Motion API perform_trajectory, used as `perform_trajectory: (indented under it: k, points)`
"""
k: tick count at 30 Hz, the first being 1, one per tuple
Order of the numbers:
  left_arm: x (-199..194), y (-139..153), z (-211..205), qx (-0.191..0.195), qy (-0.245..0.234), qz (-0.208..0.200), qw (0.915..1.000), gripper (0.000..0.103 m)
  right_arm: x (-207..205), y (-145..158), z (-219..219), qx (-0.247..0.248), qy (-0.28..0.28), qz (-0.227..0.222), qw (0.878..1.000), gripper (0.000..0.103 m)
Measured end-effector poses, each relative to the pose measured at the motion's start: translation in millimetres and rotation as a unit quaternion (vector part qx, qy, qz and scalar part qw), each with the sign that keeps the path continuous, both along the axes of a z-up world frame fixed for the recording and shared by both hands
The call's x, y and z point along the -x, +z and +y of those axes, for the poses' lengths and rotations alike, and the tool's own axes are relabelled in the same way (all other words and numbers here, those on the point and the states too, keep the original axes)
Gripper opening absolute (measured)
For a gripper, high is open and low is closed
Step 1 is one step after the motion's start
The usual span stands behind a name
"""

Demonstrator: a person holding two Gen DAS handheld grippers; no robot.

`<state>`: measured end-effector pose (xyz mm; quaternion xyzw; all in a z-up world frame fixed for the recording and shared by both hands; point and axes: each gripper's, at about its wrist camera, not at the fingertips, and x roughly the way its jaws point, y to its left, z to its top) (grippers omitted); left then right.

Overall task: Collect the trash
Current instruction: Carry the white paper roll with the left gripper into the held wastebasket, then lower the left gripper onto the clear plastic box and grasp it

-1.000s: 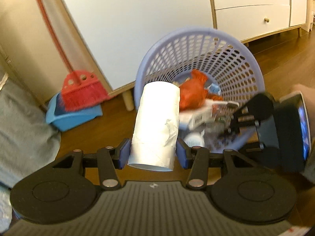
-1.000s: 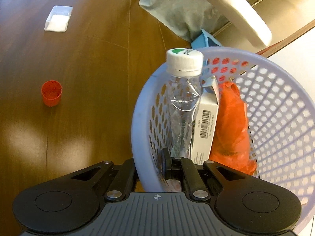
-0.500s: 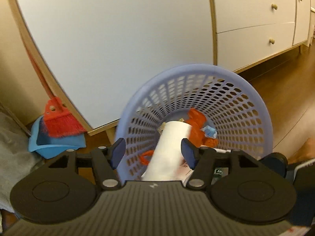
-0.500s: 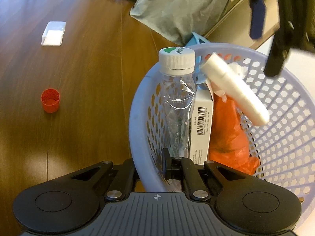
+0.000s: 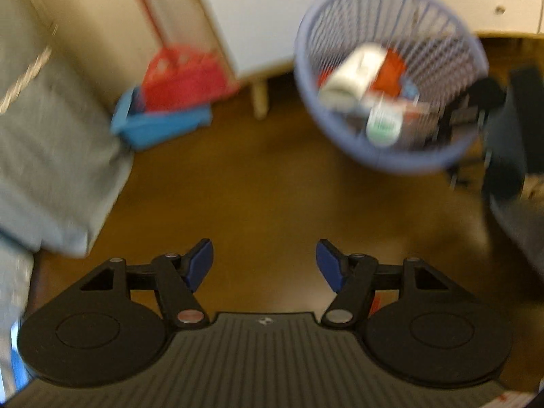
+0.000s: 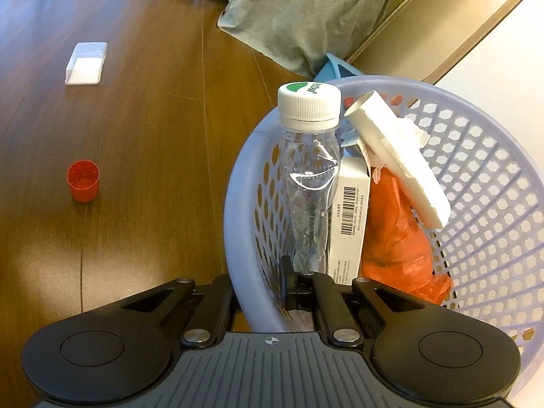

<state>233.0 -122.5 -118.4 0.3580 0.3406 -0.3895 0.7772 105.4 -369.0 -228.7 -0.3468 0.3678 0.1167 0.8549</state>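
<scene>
A lilac plastic basket fills the right half of the right wrist view. Its near rim is clamped by the closed right gripper at the lower centre. Inside the basket, a clear bottle with a white cap, a white barcoded box, an orange plastic bag and a white paper roll are seen. On the wooden floor at left, a red cap and a small white box are left lying apart. In the blurred left wrist view, the left gripper is shown at the bottom, its jaws opening with nothing between them; the basket appears at upper right.
</scene>
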Motion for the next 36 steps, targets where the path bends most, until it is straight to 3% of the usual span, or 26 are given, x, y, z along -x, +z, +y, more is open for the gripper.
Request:
perform_trajectory:
  k: [9, 16, 21, 24, 30, 36]
  points:
    - [-5.9, -52.3, 94.1, -0.034, 0.074, 0.005, 0.9967, 0.063, -3.3, -3.3, 10.0, 0.018, 0.0, 0.003, 1.0, 0.004]
    - [-31.1, -82.8, 143.1, -0.016, 0.179, 0.048, 0.9825, 0.07, -7.6, -7.8, 17.7, 0.026, 0.002, 0.005, 1.0, 0.005]
    - [-45.2, -97.1, 155.1, 0.0, 0.215, 0.07, 0.9741, 0.08, -7.7, -11.0, 21.0, 0.033, 0.008, 0.007, 0.999, 0.005]
    - [-51.3, -105.8, 157.5, 0.01, 0.231, 0.082, 0.9694, 0.094, -7.9, -12.5, 22.6, 0.034, 0.011, 0.008, 0.999, 0.005]
    - [-55.8, -124.4, 145.6, 0.005, 0.21, 0.078, 0.9745, 0.096, -7.1, -13.9, 22.7, 0.035, 0.011, 0.007, 0.999, 0.006]
    - [-69.6, -141.0, 140.6, 0.004, 0.217, 0.084, 0.9725, 0.097, -8.1, -13.2, 20.5, 0.032, 0.008, 0.007, 0.999, 0.006]
